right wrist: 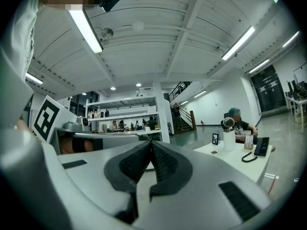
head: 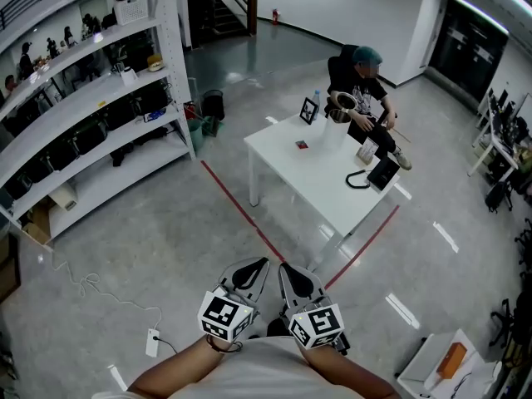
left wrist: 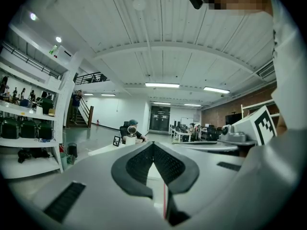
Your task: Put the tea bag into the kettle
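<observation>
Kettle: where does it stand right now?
In the head view the kettle stands at the far end of the white table, right of centre, between the framed marker card and the seated person.

1. The kettle is standing upright on the white table, well ahead of the left tongs and the right tongs, and a little to their right. It is showing as a tall white cylinder with a shiny, round metal part at its top.
2. The tea bag is lying flat on the same table as a small, dark-red square. It is sitting nearer the tongs than the kettle and to the kettle's left, apart from it. It is too small for finer detail.
</observation>
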Action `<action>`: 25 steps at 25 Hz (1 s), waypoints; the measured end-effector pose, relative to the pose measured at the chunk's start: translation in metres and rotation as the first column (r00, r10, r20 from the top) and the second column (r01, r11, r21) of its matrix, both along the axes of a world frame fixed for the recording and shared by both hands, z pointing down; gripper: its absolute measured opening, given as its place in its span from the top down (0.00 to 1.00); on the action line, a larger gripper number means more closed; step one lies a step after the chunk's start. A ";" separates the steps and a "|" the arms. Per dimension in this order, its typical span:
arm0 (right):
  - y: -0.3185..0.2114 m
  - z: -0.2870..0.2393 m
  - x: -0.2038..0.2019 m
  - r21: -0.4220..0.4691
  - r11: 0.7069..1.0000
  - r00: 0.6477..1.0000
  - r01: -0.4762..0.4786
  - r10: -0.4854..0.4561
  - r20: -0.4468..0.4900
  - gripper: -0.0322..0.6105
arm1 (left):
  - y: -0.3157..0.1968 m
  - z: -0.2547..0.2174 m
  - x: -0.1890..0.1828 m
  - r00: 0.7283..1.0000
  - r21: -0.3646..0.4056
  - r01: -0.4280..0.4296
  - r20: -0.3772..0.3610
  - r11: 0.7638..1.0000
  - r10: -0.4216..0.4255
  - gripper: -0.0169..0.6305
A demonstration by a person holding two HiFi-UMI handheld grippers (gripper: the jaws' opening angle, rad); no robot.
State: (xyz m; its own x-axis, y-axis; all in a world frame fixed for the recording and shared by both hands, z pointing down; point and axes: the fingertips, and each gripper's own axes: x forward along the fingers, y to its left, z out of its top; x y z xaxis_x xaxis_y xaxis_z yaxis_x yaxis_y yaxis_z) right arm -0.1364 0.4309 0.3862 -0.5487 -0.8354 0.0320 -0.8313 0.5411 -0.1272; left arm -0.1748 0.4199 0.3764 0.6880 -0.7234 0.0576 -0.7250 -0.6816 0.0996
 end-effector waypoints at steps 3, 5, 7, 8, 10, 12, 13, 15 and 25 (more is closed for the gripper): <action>-0.014 0.001 -0.005 -0.015 1.000 1.000 0.019 -0.019 0.014 0.93 | -0.013 -0.001 -0.006 1.000 -0.004 0.018 -0.007 1.000 -0.018 0.96; -0.022 -0.001 -0.007 -0.008 1.000 1.000 0.029 -0.029 0.010 0.93 | -0.021 -0.001 -0.007 1.000 -0.002 0.025 -0.005 1.000 -0.025 0.96; -0.030 0.000 -0.006 -0.006 0.999 0.999 0.034 -0.034 0.009 0.93 | -0.029 0.001 -0.006 1.000 -0.005 0.029 -0.002 1.000 -0.029 0.96; -0.036 0.001 -0.005 -0.010 0.999 0.999 0.036 -0.036 0.011 0.93 | -0.034 0.002 -0.005 1.000 -0.006 0.031 -0.001 0.999 -0.031 0.96; -0.049 0.003 0.000 -0.019 0.999 0.999 0.040 -0.040 0.015 0.93 | -0.046 0.003 -0.001 0.999 -0.011 0.036 -0.003 0.999 -0.036 0.96; -0.062 0.003 0.006 -0.020 0.999 0.999 0.042 -0.042 0.013 0.93 | -0.059 0.004 0.004 0.999 -0.019 0.038 -0.011 0.999 -0.038 0.96; -0.070 0.004 0.010 -0.022 0.999 0.999 0.045 -0.045 0.013 0.93 | -0.066 0.004 0.008 0.999 -0.021 0.039 -0.012 0.999 -0.039 0.96; -0.086 0.008 0.015 -0.034 0.998 0.998 0.058 -0.057 0.015 0.93 | -0.081 0.006 0.015 0.999 -0.021 0.040 -0.010 0.999 -0.040 0.96; -0.179 0.017 0.055 -0.047 0.995 0.996 0.091 -0.091 0.003 0.93 | -0.177 0.017 0.057 0.998 -0.043 0.060 -0.012 0.997 -0.060 0.96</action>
State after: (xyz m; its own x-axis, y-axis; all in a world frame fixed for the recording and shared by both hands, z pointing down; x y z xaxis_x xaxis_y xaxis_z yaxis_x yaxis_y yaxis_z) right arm -0.0813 0.2521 0.4030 -0.6227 -0.7794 0.0695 -0.7785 0.6082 -0.1552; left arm -0.1179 0.2424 0.3933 0.6444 -0.7604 0.0805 -0.7628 -0.6318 0.1380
